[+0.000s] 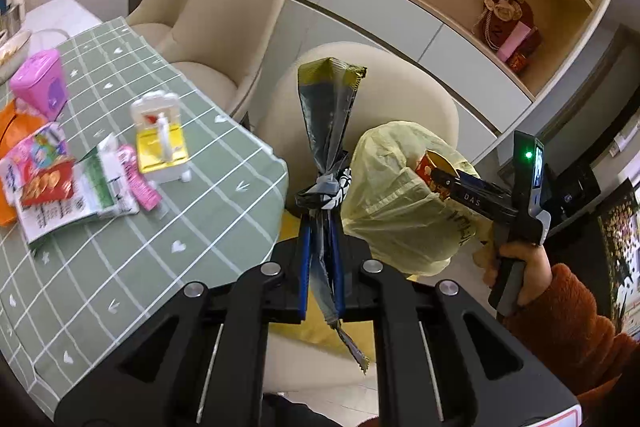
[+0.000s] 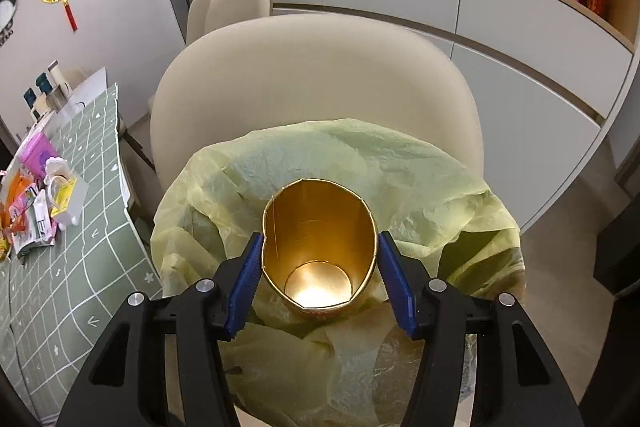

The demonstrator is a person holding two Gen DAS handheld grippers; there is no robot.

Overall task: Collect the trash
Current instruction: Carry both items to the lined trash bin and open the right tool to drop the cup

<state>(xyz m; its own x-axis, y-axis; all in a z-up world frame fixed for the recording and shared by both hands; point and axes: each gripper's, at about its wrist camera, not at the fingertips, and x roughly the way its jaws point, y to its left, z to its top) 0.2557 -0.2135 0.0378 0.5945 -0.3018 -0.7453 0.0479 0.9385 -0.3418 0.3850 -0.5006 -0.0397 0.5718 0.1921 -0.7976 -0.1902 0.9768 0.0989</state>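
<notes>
Over the bag (image 2: 340, 163), the right gripper (image 2: 320, 267) squeezes a cup (image 2: 320, 239), the left gripper (image 1: 320, 247) pinches a wrapper (image 1: 326, 115); either could miss the sagging mouth.

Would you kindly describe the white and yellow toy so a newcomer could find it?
On the green checked tablecloth, near the edge facing the cream chairs, stands the white and yellow plastic toy. Unlike the flat wrappers beside it, it stands upright.

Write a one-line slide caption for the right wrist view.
Right gripper clamps a squashed gold-lined paper cup above a pale yellow plastic bag before a cream chair.
</notes>
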